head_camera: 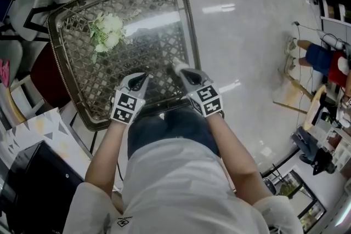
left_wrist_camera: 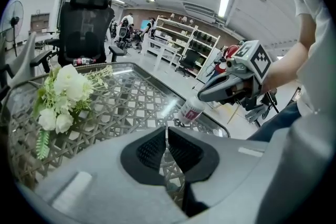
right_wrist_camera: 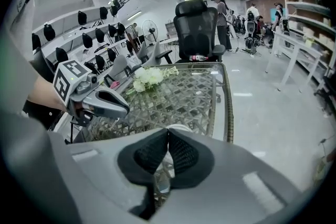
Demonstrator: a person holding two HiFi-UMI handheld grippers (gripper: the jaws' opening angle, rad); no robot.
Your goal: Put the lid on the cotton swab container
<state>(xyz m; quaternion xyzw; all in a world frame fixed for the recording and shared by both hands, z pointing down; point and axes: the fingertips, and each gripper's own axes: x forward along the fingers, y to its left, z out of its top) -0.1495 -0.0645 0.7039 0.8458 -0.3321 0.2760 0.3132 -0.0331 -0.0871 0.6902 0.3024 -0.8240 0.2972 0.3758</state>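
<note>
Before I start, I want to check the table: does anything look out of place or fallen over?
The white flower bunch lies flat on the glass table, with no vase. The swab container seems tilted; no spill shows.

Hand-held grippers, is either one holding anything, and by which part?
Neither. The left hand-held gripper and the right hand-held gripper are both shut on nothing.
</note>
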